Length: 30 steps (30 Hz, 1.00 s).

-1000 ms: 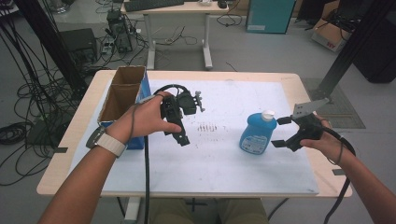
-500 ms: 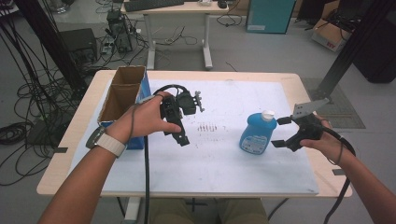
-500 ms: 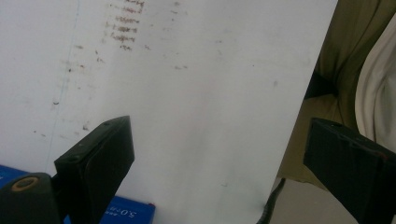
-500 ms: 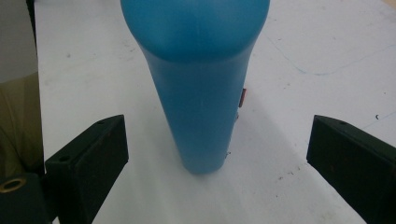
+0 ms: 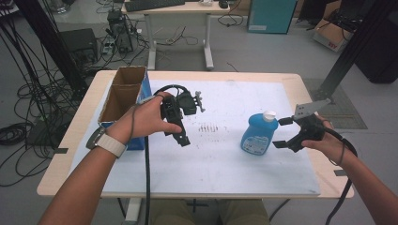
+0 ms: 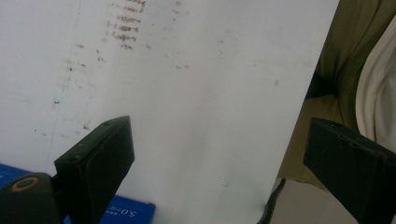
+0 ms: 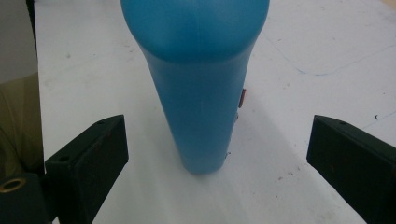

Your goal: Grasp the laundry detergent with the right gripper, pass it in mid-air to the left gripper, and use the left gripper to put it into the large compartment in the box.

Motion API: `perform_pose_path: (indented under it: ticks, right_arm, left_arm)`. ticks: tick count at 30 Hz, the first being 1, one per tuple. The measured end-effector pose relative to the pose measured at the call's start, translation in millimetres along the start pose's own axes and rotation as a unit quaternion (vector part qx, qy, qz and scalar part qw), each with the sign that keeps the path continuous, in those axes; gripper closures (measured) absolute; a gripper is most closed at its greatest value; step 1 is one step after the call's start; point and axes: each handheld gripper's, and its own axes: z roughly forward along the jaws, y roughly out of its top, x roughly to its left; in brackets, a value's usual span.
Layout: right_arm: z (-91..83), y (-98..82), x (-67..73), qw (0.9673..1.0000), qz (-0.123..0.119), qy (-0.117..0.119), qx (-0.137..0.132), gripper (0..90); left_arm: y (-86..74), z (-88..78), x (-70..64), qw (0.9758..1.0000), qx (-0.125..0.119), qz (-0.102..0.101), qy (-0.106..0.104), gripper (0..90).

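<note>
Beside the blue bottle (image 5: pixel 256 135), right gripper (image 5: pixel 285 132) level, jaws wide apart; left gripper (image 5: pixel 184 138) angled down, jaws likewise apart.

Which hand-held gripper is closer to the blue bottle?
The right. The right hand-held gripper sits just beside the blue bottle, jaws open toward it, not touching. The left hand-held gripper is farther off across the white mat, near the cardboard box.
</note>
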Motion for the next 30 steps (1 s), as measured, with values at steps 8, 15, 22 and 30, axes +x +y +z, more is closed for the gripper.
perform_pose_path:
  ticks: [8,15,22,30]
  right_arm:
    - [0.1,0.8,0.9,1.0,-0.001,0.0,-0.002,5.0]
    - [-0.2,0.3,0.4,1.0,-0.002,0.001,-0.001,5.1]
    - [0.2,0.4,0.6,1.0,-0.002,0.001,0.001,5.3]
    - [0.3,0.7,0.4,1.0,-0.004,0.001,0.001,5.2]
  left_arm:
    - [0.3,0.2,-0.2,1.0,-0.001,-0.001,0.001,9.1]
    - [0.5,-0.3,0.8,1.0,0.005,0.007,0.002,9.1]
    - [-0.1,-1.0,1.5,0.9999,0.007,0.007,0.001,9.1]
    - [-0.9,-0.4,1.7,1.0,0.006,0.003,-0.002,9.2]
